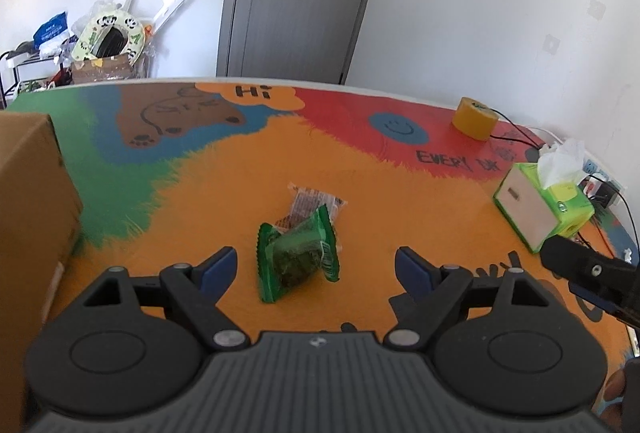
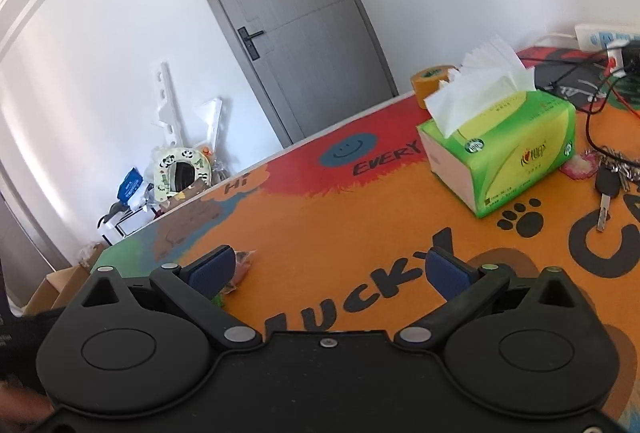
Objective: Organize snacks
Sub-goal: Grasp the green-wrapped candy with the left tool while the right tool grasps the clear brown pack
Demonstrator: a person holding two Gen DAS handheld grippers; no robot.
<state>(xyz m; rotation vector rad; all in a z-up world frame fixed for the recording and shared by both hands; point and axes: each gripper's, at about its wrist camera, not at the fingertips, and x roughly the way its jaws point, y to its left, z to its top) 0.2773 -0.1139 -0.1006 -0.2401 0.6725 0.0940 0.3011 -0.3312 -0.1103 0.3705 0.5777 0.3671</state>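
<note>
Each hand-held gripper [image 1: 316,265] [image 2: 328,269] is matte black with 2 blue-padded fingers [image 1: 218,265] (silver pivot screws).

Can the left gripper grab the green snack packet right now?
Probably yes. The left gripper is open, and the green snack packet lies on the mat between its two fingers with nothing in the way. A clear snack packet lies partly under it, so both might get pinched.

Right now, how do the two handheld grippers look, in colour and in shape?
The left gripper and right gripper look alike: matte black plastic bodies with two round discs, angled black linkage arms joined by silver rivets, and blue pads on the fingers. The ribbed grey centre of the left one carries a small emblem. No cables or sleeves show.
</note>
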